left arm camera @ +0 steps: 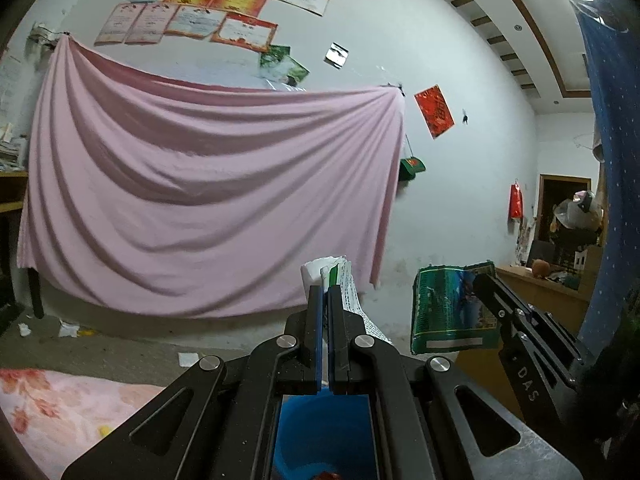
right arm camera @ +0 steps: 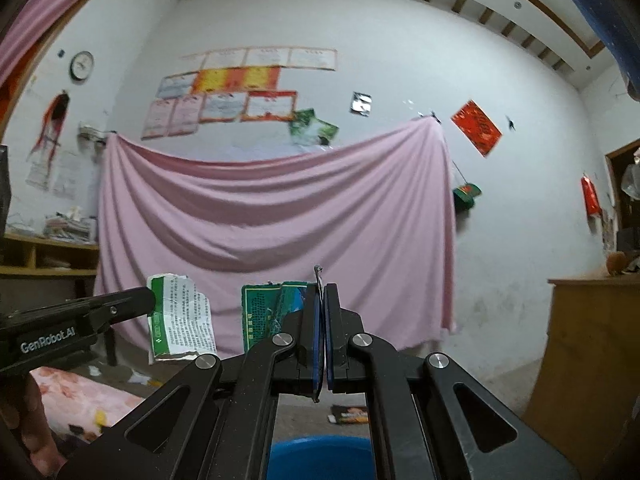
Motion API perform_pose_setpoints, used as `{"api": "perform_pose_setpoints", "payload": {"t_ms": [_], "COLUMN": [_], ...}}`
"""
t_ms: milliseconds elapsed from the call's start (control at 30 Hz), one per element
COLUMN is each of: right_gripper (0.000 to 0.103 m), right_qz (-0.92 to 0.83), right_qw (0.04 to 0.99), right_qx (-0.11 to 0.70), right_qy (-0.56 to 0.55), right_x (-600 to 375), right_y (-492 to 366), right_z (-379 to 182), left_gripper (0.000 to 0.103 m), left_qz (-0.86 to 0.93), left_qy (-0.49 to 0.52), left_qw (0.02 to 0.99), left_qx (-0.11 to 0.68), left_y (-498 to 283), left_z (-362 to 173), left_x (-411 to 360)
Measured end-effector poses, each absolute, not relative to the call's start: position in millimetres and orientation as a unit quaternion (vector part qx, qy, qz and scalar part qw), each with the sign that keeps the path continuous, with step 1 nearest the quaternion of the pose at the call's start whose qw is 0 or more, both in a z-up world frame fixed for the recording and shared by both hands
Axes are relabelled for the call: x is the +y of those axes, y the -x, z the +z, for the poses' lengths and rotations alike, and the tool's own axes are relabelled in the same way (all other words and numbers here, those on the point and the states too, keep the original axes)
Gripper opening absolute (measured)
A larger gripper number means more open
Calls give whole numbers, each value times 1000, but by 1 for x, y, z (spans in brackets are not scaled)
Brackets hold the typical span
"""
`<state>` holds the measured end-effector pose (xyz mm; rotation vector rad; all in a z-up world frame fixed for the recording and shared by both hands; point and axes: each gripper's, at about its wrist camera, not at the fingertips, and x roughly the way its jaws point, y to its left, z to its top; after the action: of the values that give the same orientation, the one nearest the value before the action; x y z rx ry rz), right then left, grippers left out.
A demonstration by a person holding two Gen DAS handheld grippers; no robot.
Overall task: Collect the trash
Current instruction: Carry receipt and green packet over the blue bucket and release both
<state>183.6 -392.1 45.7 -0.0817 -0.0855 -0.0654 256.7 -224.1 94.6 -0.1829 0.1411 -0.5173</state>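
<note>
My left gripper [left arm camera: 325,289] is shut on a white and green printed paper wrapper [left arm camera: 347,280], held up in the air; the same wrapper shows in the right wrist view [right arm camera: 180,316] at the tip of the left gripper [right arm camera: 150,300]. My right gripper [right arm camera: 322,286] is shut on a flattened green and blue packet [right arm camera: 272,312], also held high; in the left wrist view that packet [left arm camera: 452,308] hangs from the right gripper [left arm camera: 478,280]. A blue bin [left arm camera: 324,436] sits directly below both grippers [right arm camera: 320,456].
A pink sheet [left arm camera: 208,200] hangs on the far wall. Paper scraps [left arm camera: 68,328] lie on the floor, and a dark wrapper [right arm camera: 350,414] lies beyond the bin. A floral bedspread [left arm camera: 52,408] is at lower left. A wooden cabinet [right arm camera: 592,360] stands at right.
</note>
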Motion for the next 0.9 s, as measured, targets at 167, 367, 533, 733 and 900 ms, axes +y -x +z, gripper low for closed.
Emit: {"api": "perform_pose_setpoints", "payload": {"t_ms": [167,367,533,733,900], "right_gripper": [0,0,0,2,2], "right_qz": [-50,-52,-45,-32,-20], "right_qw": [998,995,989,980,973], "right_qx": [-2,84,143,196,228], "right_qy": [31,10,1,-18,-40], "right_x": [-409,-424,-428,-435,-443], "right_y": [-192,-219,-236,-248,-255], "right_z": [33,12,-7,-22,-30], "left_gripper": [0,0,0,0,1], "left_qz": [-253,-229,-212,-224,-222], "left_qy": [82,72,60,57,63], "left_qw": [958,951,940,922,913], "left_qx": [103,196,260,312,336], "left_y": [-265,-289,-308,-321,-324], "left_z": [82,57,42,29,19], "left_x": [-246,-268,-281,-289,-283]}}
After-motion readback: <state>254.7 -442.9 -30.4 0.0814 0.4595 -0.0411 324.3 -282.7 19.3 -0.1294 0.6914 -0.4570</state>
